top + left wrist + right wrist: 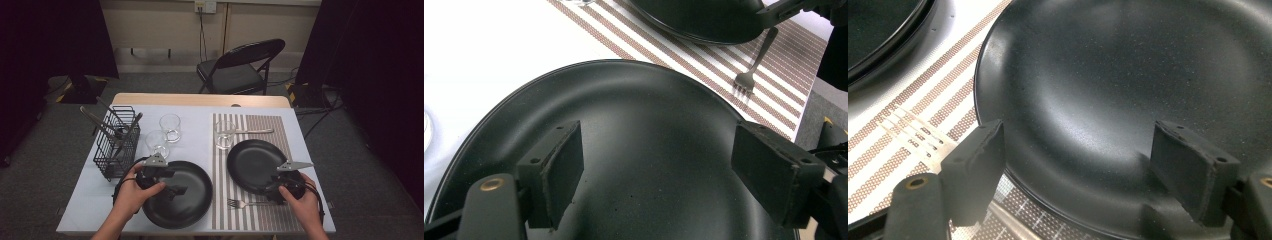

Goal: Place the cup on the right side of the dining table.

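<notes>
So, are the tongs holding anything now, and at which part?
Nothing is held. The left tongs hang open above the near plate; the right tongs hang open above the plate on the striped mat.

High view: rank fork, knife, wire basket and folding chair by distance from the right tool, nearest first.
1. Silver metal fork: on the striped placemat, just left of the right tool.
2. Silver table knife: at the placemat's far edge.
3. Black wire basket: table's left side.
4. Black folding chair: beyond the table.

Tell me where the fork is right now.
The fork lies on the striped placemat at the table's near edge, just in front of the right-hand black plate, beside the right hand-held gripper.
</notes>
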`<state>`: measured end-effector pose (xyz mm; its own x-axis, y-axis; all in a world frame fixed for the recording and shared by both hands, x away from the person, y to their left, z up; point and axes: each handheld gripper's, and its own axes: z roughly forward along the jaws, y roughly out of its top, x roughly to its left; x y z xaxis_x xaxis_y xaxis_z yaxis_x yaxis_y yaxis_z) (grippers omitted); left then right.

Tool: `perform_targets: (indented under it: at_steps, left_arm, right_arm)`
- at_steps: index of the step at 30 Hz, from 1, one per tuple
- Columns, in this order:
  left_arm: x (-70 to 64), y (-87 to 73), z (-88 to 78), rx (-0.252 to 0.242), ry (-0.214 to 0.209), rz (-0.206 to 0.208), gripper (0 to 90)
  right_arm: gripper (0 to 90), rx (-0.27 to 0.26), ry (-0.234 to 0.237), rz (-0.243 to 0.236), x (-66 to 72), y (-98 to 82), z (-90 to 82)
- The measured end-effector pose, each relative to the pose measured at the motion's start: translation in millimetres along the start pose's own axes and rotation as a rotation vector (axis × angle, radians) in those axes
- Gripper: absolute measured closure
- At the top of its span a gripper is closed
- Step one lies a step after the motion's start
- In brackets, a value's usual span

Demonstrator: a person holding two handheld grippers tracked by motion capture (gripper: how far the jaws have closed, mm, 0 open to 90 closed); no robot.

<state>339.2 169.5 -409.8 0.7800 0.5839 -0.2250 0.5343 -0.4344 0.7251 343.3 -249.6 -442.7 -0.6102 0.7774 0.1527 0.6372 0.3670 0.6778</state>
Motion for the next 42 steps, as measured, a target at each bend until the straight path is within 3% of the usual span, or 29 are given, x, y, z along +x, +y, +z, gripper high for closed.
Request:
perform_targets:
  at_steps: [27,42]
  left_arm:
    - [-2.4,-1.4,7.1,0.017,-0.005,0.0,20.7]
    - [-1.8,-0.2,10.4,0.027,-0.001,0.007,20.7]
  right_arm:
    - [21.2,0.012,-0.013,-0.041,2.6,-8.5,-7.4]
    - [21.0,0.009,-0.005,-0.042,2.1,-12.1,-15.8]
